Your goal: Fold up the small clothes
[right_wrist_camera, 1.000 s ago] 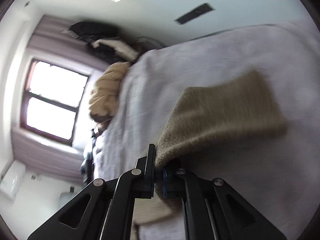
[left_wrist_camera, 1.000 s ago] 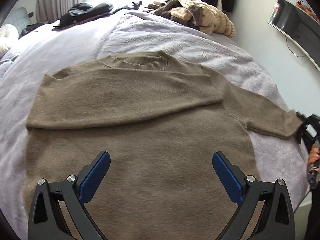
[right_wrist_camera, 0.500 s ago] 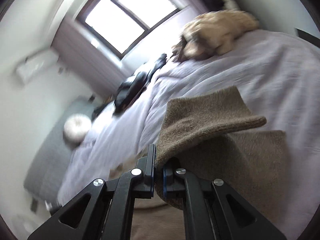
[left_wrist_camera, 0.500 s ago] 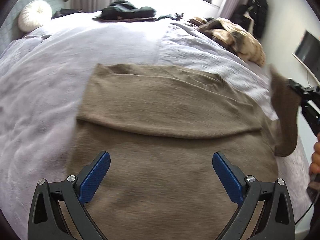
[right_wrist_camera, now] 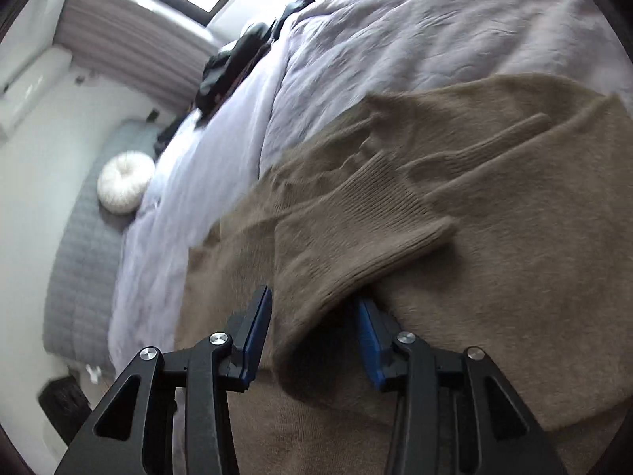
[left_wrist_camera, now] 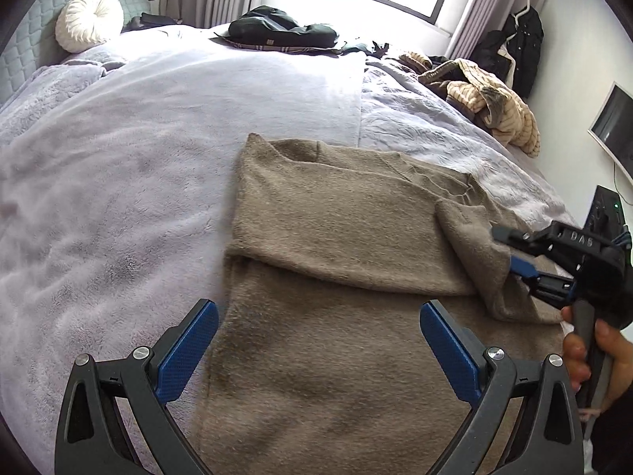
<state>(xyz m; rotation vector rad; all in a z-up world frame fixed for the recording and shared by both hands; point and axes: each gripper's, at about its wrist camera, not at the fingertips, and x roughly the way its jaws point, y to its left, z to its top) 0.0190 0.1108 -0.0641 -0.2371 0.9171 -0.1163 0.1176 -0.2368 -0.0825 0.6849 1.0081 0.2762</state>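
A brown knitted sweater lies flat on the lilac blanket of a bed, one sleeve already folded across its chest. The right gripper hangs low over the garment's right side; its jaws have just been opening, and the ribbed cuff of the other sleeve sits loose between the blue pads, no longer pinched. The left gripper hovers above the sweater's lower body with its jaws spread wide, holding nothing.

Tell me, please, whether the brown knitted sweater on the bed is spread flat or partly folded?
Partly folded: both sleeves of the brown knitted sweater lie across its body, the ribbed cuff resting on top.
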